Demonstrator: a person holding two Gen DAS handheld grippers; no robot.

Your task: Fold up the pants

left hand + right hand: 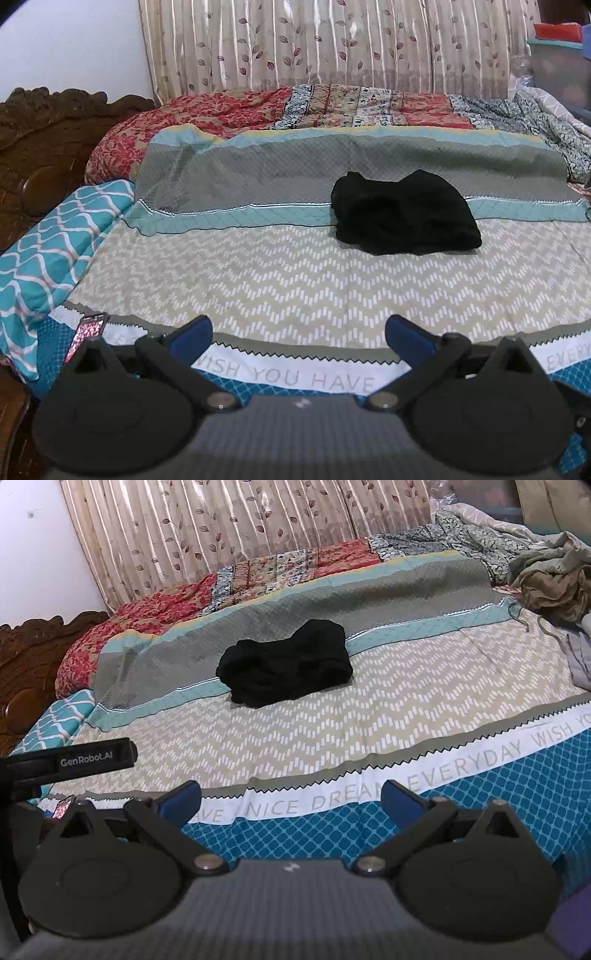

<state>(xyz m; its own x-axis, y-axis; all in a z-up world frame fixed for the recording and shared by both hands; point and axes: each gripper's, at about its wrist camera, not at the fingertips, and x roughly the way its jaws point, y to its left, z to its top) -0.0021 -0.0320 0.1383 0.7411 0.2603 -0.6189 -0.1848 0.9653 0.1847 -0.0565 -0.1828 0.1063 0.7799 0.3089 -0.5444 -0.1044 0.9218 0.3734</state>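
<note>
My left gripper (299,332) and right gripper (291,799) hover level, jaws spread, empty. Black pants (402,214) lie bundled far ahead on the bedspread (258,280).

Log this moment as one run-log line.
left gripper open | right gripper open | black pants bundled on bed, untouched

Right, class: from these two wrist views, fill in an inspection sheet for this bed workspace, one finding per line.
Surface: bedspread, zigzag, teal and grey bands, printed lettering, lying mostly flat.
Job's things: black pants in a compact bundle on the zigzag and teal bands.
Clutter: heap of loose clothes at the far right of the bed.
Grippers: left gripper and right gripper open, holding nothing, short of the pants.
Cables: nothing seen.
Surroundings: leaf-print curtain, carved wooden headboard, red floral quilt.
</note>
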